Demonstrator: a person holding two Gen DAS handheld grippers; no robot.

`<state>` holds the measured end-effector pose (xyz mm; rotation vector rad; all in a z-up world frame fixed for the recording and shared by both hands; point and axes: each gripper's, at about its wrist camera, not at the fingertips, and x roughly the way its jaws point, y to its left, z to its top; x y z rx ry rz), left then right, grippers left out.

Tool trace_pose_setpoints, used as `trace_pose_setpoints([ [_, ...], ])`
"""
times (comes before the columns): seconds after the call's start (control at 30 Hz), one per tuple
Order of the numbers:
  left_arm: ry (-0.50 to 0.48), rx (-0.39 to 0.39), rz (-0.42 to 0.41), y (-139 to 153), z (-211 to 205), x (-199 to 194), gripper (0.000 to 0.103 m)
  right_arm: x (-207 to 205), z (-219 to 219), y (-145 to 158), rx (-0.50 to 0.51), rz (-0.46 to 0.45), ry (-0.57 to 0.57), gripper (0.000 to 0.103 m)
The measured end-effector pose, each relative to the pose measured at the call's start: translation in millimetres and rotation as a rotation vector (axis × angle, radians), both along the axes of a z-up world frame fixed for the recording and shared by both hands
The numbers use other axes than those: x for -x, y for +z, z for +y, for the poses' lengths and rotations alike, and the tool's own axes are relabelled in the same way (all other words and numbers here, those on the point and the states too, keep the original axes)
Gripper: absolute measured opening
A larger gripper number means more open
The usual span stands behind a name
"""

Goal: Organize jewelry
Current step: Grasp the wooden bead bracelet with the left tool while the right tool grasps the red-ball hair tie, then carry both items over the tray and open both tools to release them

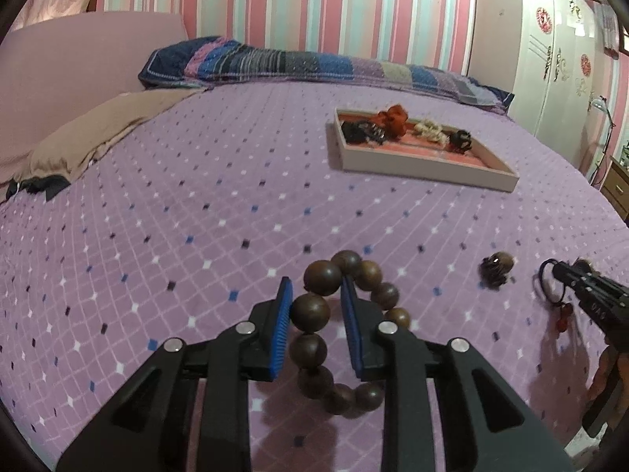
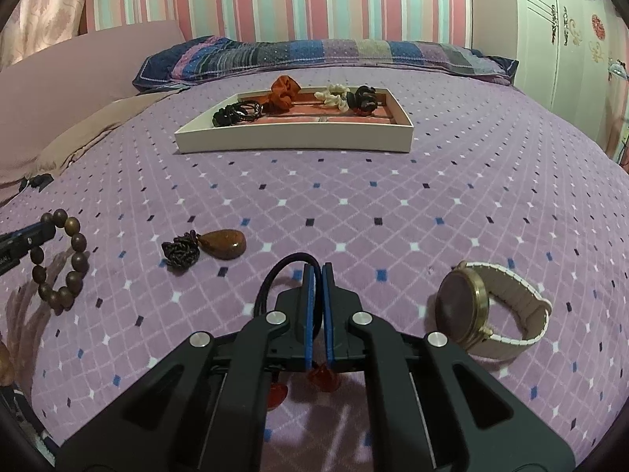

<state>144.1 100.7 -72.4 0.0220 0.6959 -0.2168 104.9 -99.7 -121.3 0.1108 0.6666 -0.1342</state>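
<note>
My left gripper (image 1: 316,289) is shut on a brown wooden bead bracelet (image 1: 310,348) and holds it just above the purple bedspread; it also shows in the right wrist view (image 2: 63,259). My right gripper (image 2: 316,271) is shut on a dark cord hair tie (image 2: 275,275) with red charms (image 2: 322,377) hanging below it. A brown stone pendant with a knotted cord (image 2: 214,247) lies on the bed between the grippers, also in the left wrist view (image 1: 496,269). A white tray (image 2: 295,135) (image 1: 428,167) with a red lining holds scrunchies and hair ties.
A gold watch with a cream strap (image 2: 487,310) lies on the bed right of my right gripper. A striped pillow (image 2: 314,55) and a tan cloth (image 1: 98,133) lie at the far and left sides. A white wardrobe (image 2: 570,31) stands at the right.
</note>
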Motion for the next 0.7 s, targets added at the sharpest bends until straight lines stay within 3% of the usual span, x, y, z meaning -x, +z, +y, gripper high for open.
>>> trace_pose_setpoints([
  [0.33, -0.029, 0.014, -0.039, 27, -17, 3, 0.025, -10, -1, 11, -0.006, -0.013, 0.027, 0.005],
  [0.7, -0.052, -0.021, -0.041, 48, -57, -19, 0.025, -35, -7, 32, 0.001, -0.026, 0.049, 0.005],
])
